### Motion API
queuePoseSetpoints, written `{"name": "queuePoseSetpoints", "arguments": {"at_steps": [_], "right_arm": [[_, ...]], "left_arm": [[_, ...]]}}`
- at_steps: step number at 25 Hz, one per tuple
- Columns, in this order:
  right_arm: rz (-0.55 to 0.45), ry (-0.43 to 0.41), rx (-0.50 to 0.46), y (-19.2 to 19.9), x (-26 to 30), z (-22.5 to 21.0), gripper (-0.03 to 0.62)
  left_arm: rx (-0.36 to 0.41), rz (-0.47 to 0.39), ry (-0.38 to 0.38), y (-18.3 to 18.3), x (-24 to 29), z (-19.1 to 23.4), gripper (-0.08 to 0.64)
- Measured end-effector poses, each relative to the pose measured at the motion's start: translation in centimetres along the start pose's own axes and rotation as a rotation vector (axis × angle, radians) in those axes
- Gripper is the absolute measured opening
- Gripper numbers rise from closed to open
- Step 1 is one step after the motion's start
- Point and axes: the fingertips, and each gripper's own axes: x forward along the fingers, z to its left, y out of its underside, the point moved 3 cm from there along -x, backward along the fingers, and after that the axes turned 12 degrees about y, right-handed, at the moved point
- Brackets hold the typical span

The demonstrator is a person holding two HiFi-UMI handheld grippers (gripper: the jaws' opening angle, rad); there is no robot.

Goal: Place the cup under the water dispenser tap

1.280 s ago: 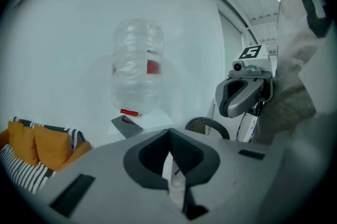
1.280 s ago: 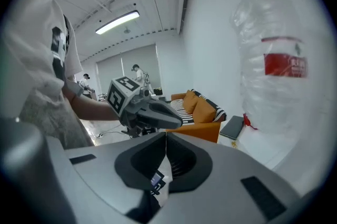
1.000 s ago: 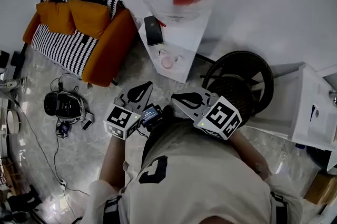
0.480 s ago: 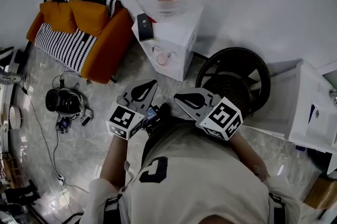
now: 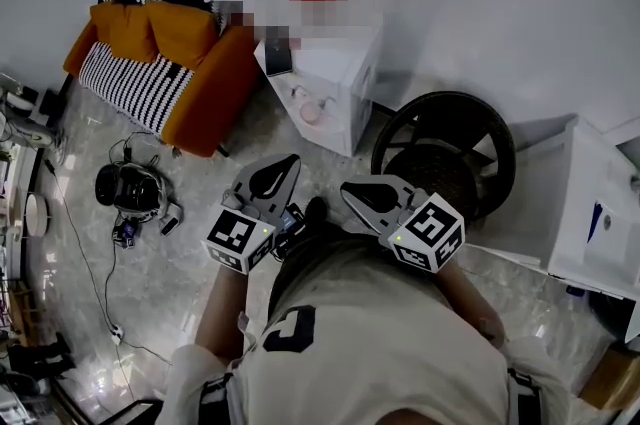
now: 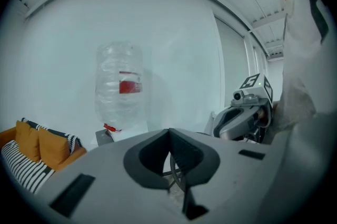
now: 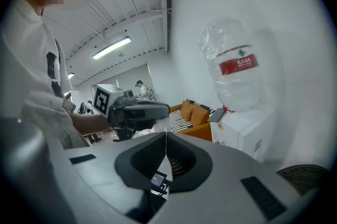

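Observation:
The white water dispenser [image 5: 335, 78] stands against the wall ahead, and its clear bottle [image 7: 237, 67] with a red label sits on top. A small pink round thing [image 5: 313, 113], perhaps the cup, rests in the dispenser's front recess. My left gripper [image 5: 290, 160] and right gripper [image 5: 346, 186] are held side by side in front of the person's body. Both point toward the dispenser from well short of it. The left gripper [image 6: 169, 130] has its jaws together with nothing between them. So does the right gripper [image 7: 166, 134].
A dark phone [image 5: 277, 53] lies on the dispenser's top. An orange sofa [image 5: 165, 63] with a striped seat stands to the left. A round black wicker stand [image 5: 450, 153] is at the right of the dispenser, and beyond it a white cabinet [image 5: 590, 213]. A black device with cables [image 5: 130, 188] lies on the floor.
The person has shifted across the floor, and both grippers went along side by side. The sofa and floor clutter slid right in the head view. Both pairs of jaws stayed together.

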Motion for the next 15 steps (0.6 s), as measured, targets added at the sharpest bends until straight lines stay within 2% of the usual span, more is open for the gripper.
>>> {"name": "queuePoseSetpoints", "arguments": {"at_steps": [2, 5, 6, 11, 15], "right_arm": [[0.0, -0.003, 0.003, 0.5, -0.4, 0.5, 0.026], [-0.032, -0.006, 0.048, 0.8, -0.9, 0.9, 0.026], [-0.044, -0.007, 0.066, 0.9, -0.9, 1.0, 0.026], [-0.077, -0.056, 0.152, 1.5, -1.0, 1.6, 0.026], [-0.079, -0.109, 0.17, 1.6, -1.0, 3.1, 0.026]], "left_arm": [[0.02, 0.009, -0.007, -0.1, -0.2, -0.7, 0.057], [0.046, 0.071, -0.031, 0.3, -0.8, -1.9, 0.057], [0.045, 0.064, -0.034, 0.5, -1.0, -2.2, 0.057], [-0.044, 0.036, -0.019, 1.2, -2.3, -3.2, 0.057], [-0.065, 0.025, -0.011, 1.4, -3.5, -3.7, 0.057]]}}
